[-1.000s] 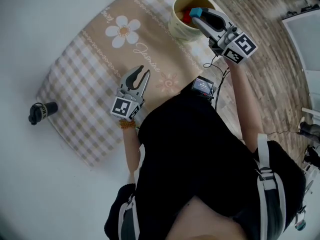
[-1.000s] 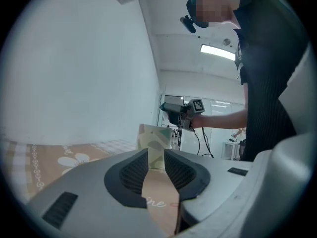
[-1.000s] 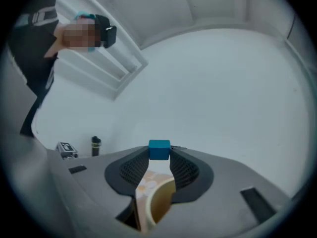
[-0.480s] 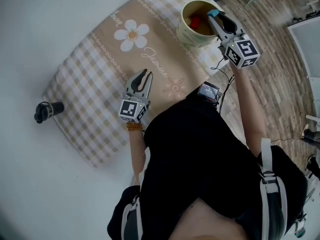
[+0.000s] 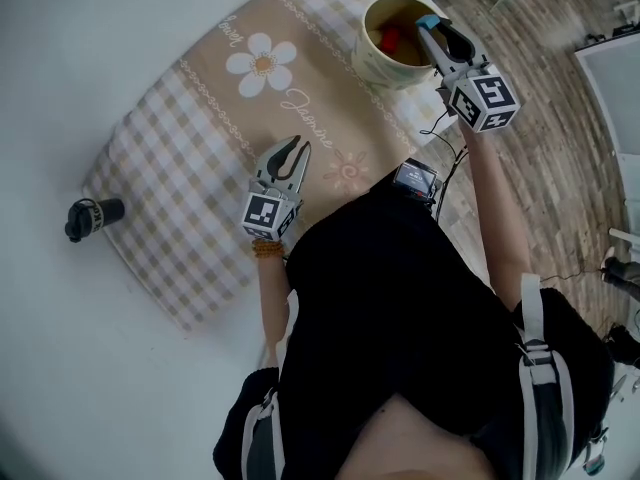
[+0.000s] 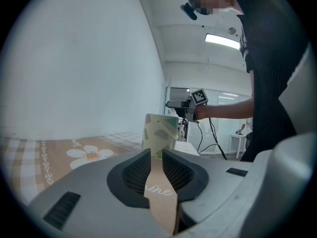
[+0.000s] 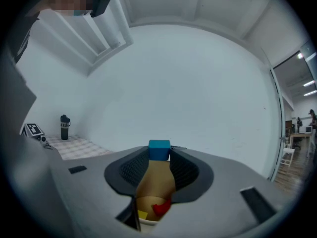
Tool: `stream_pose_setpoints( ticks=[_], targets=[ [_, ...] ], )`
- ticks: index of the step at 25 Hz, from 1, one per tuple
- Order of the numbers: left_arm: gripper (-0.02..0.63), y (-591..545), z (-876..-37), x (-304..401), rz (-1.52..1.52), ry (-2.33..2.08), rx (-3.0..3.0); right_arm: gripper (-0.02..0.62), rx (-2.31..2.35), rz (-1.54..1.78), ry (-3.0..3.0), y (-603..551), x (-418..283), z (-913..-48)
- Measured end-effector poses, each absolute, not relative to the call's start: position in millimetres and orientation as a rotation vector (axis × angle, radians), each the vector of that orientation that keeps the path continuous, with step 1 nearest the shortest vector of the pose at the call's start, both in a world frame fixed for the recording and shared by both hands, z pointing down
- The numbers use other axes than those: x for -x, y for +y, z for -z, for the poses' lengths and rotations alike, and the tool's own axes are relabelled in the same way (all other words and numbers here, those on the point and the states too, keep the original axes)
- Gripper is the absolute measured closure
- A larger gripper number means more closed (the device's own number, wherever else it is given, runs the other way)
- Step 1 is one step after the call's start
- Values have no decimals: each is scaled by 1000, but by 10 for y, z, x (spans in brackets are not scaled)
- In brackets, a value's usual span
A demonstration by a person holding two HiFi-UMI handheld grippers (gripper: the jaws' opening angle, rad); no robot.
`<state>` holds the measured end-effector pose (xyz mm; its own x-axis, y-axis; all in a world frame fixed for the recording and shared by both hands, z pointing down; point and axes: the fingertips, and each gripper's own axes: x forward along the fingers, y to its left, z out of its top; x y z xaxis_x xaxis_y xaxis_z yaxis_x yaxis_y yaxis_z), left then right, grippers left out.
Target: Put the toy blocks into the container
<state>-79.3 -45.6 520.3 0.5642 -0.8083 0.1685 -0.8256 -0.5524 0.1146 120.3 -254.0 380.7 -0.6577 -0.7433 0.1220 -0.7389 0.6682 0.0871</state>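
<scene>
- At one o'clock in the head view, the container point(image 5: 372, 56), a pale cup, stands upright on the cloth with a red block point(image 5: 392, 38) and a yellow one already inside.
- The right gripper point(image 5: 436, 30) pinches the blue block point(image 7: 159, 150) at its tips, over the cup's mouth close to the three o'clock rim.
- Recommendation: shift the block toward the cup's centre before the jaws part. Keep the tips off the rim, since the cup looks light enough to tip.
- The left gripper point(image 5: 293, 151), at centre, has just been closing to a narrow gap with nothing in it.
- The white table point(image 5: 60, 68) carries a checked cloth point(image 5: 190, 138) printed with a daisy.
- Wood flooring point(image 5: 560, 148) shows at three o'clock.
- A dark bottle point(image 5: 90, 216) lies at nine o'clock, off the cloth.
</scene>
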Motion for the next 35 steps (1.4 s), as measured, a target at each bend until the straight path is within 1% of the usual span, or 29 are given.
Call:
stream_pose_setpoints(
  ticks=[16, 19, 21, 30, 31, 33, 35],
  targets=[
    [535, -455, -5255, 780, -159, -1369, -2607, 457, -1238, 41, -2730, -2579, -1219, -3805],
    [535, -454, -5261, 777, -155, -1365, -2607, 454, -1239, 48, -2735, -2578, -1218, -3798],
    [535, -459, -5269, 772, -156, -1363, -2605, 440, -1237, 55, -2738, -2578, -1216, -3793],
    [535, -469, -5288, 776, -161, -1362, -2599, 440, -1235, 78, -2764, -2564, -1198, -3728],
    [535, -468, -5287, 780, -163, -1363, -2598, 455, -1242, 88, -2770, -2557, -1201, -3700],
    [535, -464, -5287, 781, -165, -1364, -2596, 539, -1272, 125, -2778, -2532, -1221, -3628],
    [541, -466, -5284, 784, -165, -1369, -2595, 551, -1288, 154, -2792, -2498, -1228, -3564]
  ],
)
